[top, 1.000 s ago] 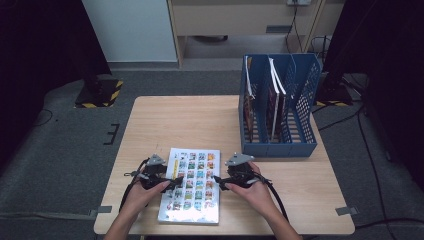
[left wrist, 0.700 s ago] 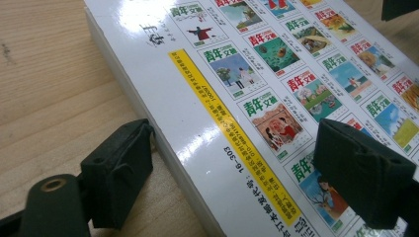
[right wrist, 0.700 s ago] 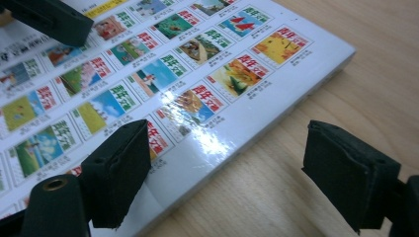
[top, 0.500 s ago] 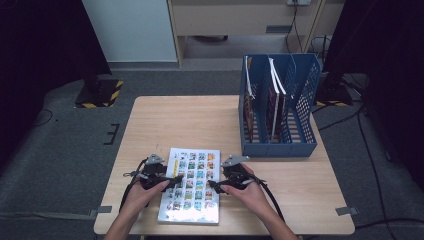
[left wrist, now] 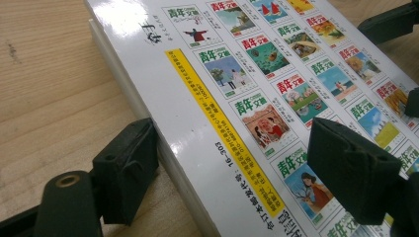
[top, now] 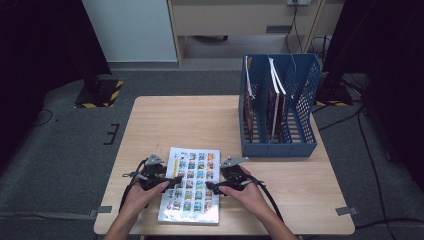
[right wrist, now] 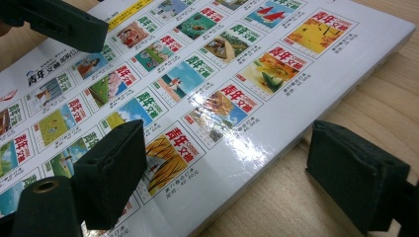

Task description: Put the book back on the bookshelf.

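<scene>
A glossy magazine lies flat on the tabletop, near its front edge, well apart from the blue file rack at the back right. The left claw straddles the magazine's left edge; its jaws have just been closing, not yet pressing. The right claw stands wide over the magazine's right edge, one jaw above the cover, the other over bare wood.

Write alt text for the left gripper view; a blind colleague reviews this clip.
A hand-held gripper straddles the long edge of a glossy magazine lying flat on a wooden table. One black jaw sits against the edge, the other over the cover's grid of small pictures beside a yellow strip.
</scene>
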A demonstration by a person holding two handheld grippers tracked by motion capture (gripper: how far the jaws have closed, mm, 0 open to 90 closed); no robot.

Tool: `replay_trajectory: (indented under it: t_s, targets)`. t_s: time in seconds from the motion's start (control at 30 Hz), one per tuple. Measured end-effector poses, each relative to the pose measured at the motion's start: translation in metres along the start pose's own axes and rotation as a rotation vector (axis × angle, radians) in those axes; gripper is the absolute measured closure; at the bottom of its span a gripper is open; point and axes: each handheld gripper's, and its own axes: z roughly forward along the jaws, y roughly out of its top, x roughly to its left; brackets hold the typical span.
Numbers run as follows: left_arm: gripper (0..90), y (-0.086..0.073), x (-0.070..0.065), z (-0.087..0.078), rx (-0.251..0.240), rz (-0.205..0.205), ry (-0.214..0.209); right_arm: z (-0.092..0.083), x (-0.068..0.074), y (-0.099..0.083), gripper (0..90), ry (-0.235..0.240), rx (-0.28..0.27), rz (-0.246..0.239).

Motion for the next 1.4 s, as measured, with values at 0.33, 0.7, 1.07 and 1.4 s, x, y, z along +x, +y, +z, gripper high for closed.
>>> replay_trajectory:
  t_s: [0.33,0.7,1.07,1.4]
  targets:
    - [21.4,0.001,0.000,-0.007,-0.024,-0.016,-0.033,0.000,0.000,0.000,15.5,0.002,0.000,-0.003]
    - [25.5,0.008,-0.010,0.002,-0.026,0.023,-0.024,0.000,-0.001,0.000,15.5,0.003,-0.001,-0.005]
    - [47.2,0.012,-0.019,-0.002,-0.072,0.068,-0.019,0.000,-0.001,0.000,15.2,0.003,-0.001,-0.006]
    - [58.6,0.010,-0.018,0.009,-0.067,0.044,-0.002,0.000,-0.001,-0.001,14.9,0.004,-0.004,-0.007]
